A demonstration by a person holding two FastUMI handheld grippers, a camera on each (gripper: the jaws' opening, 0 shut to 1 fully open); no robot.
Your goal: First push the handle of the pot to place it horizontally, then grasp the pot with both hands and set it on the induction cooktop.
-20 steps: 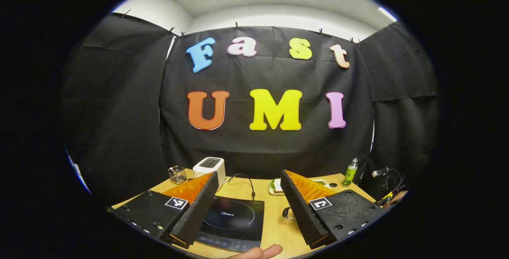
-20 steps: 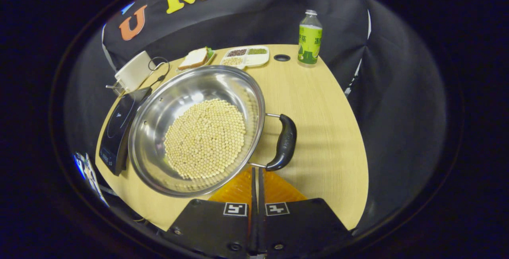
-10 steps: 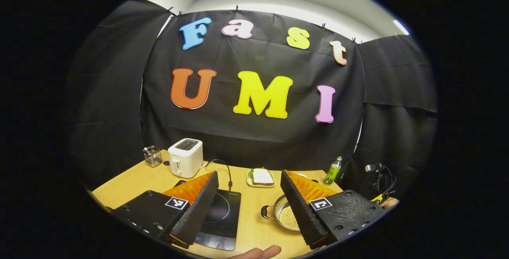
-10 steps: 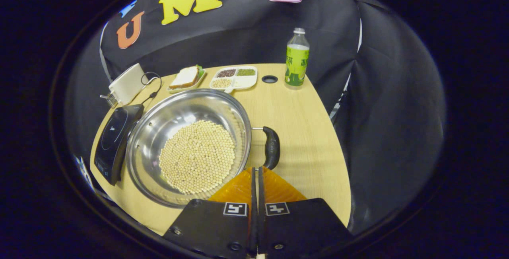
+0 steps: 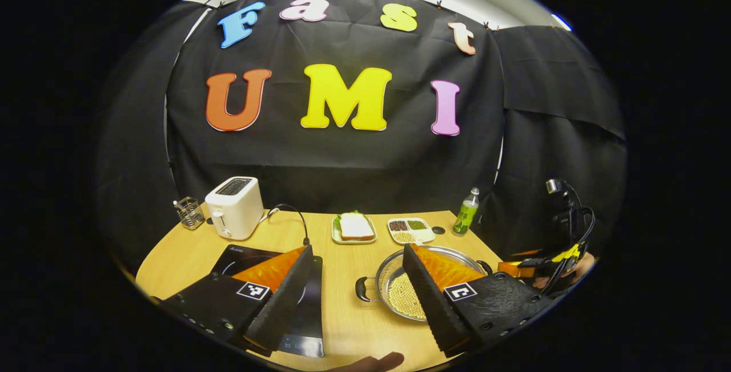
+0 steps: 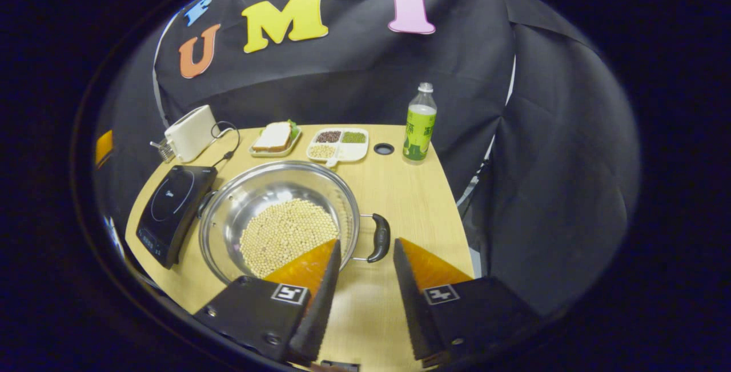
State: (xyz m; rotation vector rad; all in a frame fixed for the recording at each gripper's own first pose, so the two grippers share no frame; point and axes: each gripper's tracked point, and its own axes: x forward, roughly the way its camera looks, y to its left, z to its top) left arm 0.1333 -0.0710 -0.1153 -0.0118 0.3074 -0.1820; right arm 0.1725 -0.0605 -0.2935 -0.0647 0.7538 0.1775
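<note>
A steel pot (image 6: pixel 274 200) with pale beans (image 6: pixel 285 235) in it stands on the wooden table (image 6: pixel 411 200), just right of the black induction cooktop (image 6: pixel 171 206). Its two black handles point left (image 5: pixel 362 289) and right (image 6: pixel 378 238). My right gripper (image 6: pixel 366 243) is open, and the pot's right handle lies just ahead of the gap between its fingertips, untouched. My left gripper (image 5: pixel 357 249) is open above the near table edge, over the cooktop (image 5: pixel 243 255) and the pot (image 5: pixel 400 298), holding nothing. The right gripper (image 5: pixel 522 263) with its cables appears beyond the pot in the left gripper view.
Along the back of the table stand a wire holder (image 5: pixel 188 213), a white toaster (image 5: pixel 234 206) with a black cord, a sandwich plate (image 5: pixel 354 228), a divided tray of beans (image 5: pixel 410 229) and a green bottle (image 5: pixel 467 219). A fingertip (image 5: pixel 377 362) shows at the bottom edge.
My right gripper went from shut to open and drew back from the pot. My left gripper pulled back and tilted down, bringing the pot and more of the table into its view.
</note>
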